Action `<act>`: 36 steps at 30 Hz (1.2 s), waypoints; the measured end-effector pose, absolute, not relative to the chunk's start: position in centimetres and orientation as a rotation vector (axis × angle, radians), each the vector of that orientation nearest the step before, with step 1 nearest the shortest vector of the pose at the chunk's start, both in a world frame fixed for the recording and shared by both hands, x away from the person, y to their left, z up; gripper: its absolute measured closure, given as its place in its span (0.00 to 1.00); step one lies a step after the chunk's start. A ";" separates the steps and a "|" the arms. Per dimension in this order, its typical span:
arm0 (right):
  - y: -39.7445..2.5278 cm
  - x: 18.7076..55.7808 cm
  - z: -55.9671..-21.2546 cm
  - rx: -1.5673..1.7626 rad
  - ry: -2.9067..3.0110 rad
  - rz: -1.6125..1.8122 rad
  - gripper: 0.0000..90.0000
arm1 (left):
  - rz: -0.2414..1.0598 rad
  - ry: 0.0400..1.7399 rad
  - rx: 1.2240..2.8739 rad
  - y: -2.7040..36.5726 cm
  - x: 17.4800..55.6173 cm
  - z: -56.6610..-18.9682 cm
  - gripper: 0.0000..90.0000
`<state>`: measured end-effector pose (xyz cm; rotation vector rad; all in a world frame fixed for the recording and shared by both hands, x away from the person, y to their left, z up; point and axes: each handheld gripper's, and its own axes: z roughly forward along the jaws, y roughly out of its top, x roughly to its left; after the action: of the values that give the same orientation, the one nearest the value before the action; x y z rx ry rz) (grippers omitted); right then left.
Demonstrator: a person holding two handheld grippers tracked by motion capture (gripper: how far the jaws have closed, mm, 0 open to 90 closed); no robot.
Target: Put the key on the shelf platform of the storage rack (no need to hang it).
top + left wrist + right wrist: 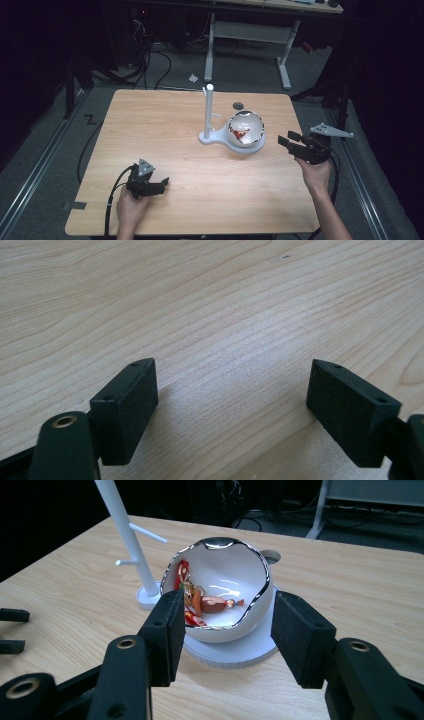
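Just ahead of the right gripper point(225, 630), framed between its wide-spread fingers point(167, 635), a white bowl point(220, 587) sat on the round base of a white peg stand point(131, 540) on the counter point(165, 130). Inside lay a keychain charm point(212, 602), orange and red; its long axis ran across the fingers' gap, the thinner end pointing toward the right finger, its ring toward the left. The fingers held nothing. The left gripper point(232, 405) rested low over bare counter, its fingers also wide and empty, well apart from the bowl.

The risk, as I judged it: the bowl's wavy rim stood between fingers and charm, so a low reach would likely knock the bowl off its base, and the small charm could slip from blunt pads.
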<state>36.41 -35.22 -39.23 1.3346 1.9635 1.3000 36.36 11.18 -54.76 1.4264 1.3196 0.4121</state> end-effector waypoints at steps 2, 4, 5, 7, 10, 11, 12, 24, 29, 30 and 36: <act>-35.2 36.3 -39.2 1.329 1.962 1.303 0.53 | 0.413 1.320 1.429 11.2 36.4 -54.8 0.23; -35.0 35.9 -39.1 1.316 1.967 1.310 0.53 | 0.413 1.320 1.429 11.2 36.4 -54.8 0.23; -35.0 35.9 -39.1 1.316 1.967 1.310 0.53 | 0.413 1.320 1.429 11.2 36.4 -54.8 0.23; -34.8 35.7 -39.1 1.309 1.973 1.313 0.53 | 0.413 1.320 1.428 11.2 36.4 -54.8 0.23; -34.6 35.4 -39.3 1.301 1.976 1.328 0.53 | 0.413 1.320 1.429 11.2 36.4 -54.8 0.23; -34.6 35.4 -39.3 1.301 1.976 1.328 0.53 | 0.413 1.320 1.429 11.2 36.4 -54.8 0.23; -34.5 35.2 -39.4 1.302 1.979 1.329 0.53 | 0.413 1.320 1.429 11.2 36.4 -54.8 0.23; -33.9 34.4 -40.2 1.292 1.999 1.350 0.53 | 0.412 1.319 1.427 11.2 36.4 -54.8 0.23; -33.5 34.0 -40.4 1.279 2.008 1.355 0.53 | 0.413 1.320 1.429 11.2 36.4 -54.8 0.23; -33.3 33.9 -40.6 1.275 2.014 1.358 0.53 | 0.413 1.320 1.429 11.2 36.4 -54.8 0.23; -32.9 33.7 -41.1 1.272 2.031 1.362 0.53 | 0.412 1.319 1.427 11.2 36.4 -54.8 0.23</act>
<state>33.75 -32.85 -41.14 1.2717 2.0311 1.3617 36.36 11.19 -54.76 1.4268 1.3194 0.4123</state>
